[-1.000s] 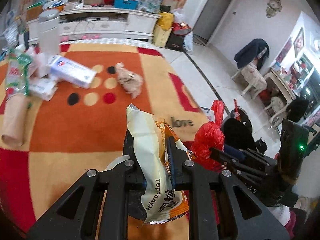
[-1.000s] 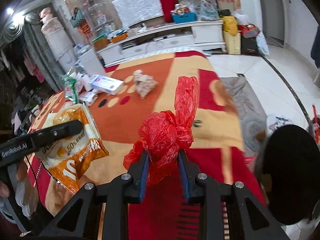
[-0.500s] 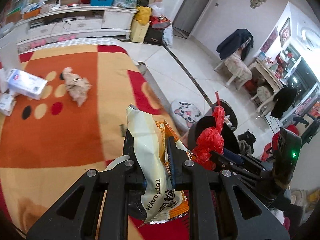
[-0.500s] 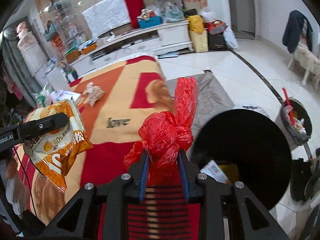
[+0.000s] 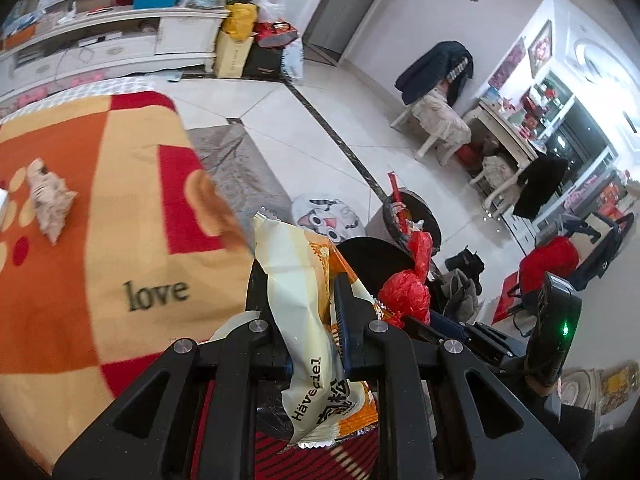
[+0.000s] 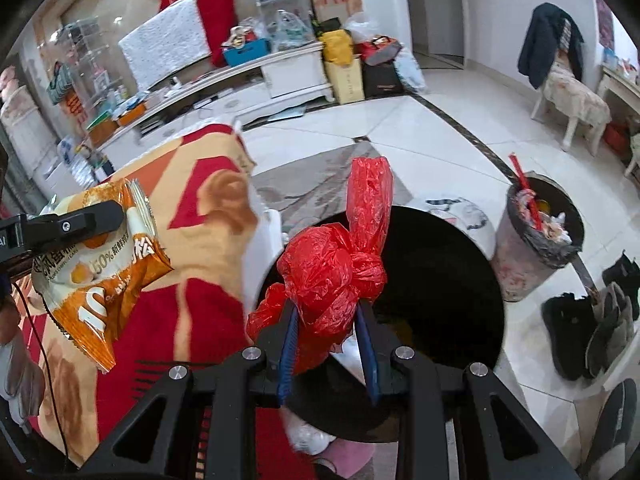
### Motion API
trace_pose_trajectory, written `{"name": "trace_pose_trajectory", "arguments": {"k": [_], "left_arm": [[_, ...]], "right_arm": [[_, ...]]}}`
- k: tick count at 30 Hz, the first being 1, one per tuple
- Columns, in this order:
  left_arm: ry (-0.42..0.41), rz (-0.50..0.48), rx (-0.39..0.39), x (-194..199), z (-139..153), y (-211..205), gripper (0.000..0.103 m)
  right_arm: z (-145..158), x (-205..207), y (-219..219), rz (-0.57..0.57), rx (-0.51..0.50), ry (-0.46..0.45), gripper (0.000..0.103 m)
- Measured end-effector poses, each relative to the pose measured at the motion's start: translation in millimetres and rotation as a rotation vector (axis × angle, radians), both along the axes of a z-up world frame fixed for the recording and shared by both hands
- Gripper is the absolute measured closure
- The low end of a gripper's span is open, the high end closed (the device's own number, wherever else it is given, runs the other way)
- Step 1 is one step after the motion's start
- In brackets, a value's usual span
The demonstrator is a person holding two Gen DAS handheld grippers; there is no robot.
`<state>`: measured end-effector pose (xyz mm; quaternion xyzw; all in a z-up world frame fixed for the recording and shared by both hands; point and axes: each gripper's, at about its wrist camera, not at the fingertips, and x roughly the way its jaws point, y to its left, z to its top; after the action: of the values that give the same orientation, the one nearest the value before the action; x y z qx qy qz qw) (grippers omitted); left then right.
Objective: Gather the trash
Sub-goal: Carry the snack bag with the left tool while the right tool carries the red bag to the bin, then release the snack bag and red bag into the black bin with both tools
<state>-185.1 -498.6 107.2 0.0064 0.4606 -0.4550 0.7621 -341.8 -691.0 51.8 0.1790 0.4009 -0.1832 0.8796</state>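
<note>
Left gripper [image 5: 304, 304] pinches a cream-and-orange crinkled foil snack wrapper [image 5: 304, 320] above the orange-red patterned blanket [image 5: 100, 240]. Right gripper [image 6: 328, 320] clamps a knotted red plastic bag [image 6: 332, 276] over the open round black bin [image 6: 448, 300]. A second, full grey bin [image 6: 536, 248] stands just beside it on white tile.

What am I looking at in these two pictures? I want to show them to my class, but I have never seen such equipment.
No robot here: a person carries two hand-held grippers, each with a camera looking along its fingers. The left camera shows the left gripper shut on a snack wrapper. The right camera shows the right gripper shut on a knotted red plastic bag, over a wide black bin. A crumpled paper wad lies on the orange and red blanket. A smaller full waste bin stands on the tiled floor. The job is collecting trash.
</note>
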Motion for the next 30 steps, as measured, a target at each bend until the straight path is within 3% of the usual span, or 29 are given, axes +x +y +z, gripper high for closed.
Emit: {"name": "trace_pose_trajectory", "arguments": {"k": [13, 14, 15, 16, 18, 30], "left_arm": [[0.045, -0.048, -0.077, -4, -13, -41, 0.086], [0.038, -0.053, -0.080, -5, -13, -43, 0.083], [0.031, -0.060, -0.081, -6, -15, -45, 0.070], [0.032, -0.068, -0.086, -6, -16, -47, 0.050], [0.052, -0.083, -0.110, -5, -19, -47, 0.039], [-0.064, 0.021, 0.033, 9, -27, -6, 0.039]], "right_arm": [[-12, -19, -33, -0.090, 0.012, 0.025, 0.076], [-13, -20, -36, -0.099, 0.021, 0.025, 0.076], [-14, -21, -39, -0.108, 0.030, 0.022, 0.071], [-15, -23, -41, -0.122, 0.035, 0.022, 0.065], [-19, -28, -47, -0.146, 0.057, 0.013, 0.037], [-16, -12, -26, -0.108, 0.030, 0.002, 0.034]]}}
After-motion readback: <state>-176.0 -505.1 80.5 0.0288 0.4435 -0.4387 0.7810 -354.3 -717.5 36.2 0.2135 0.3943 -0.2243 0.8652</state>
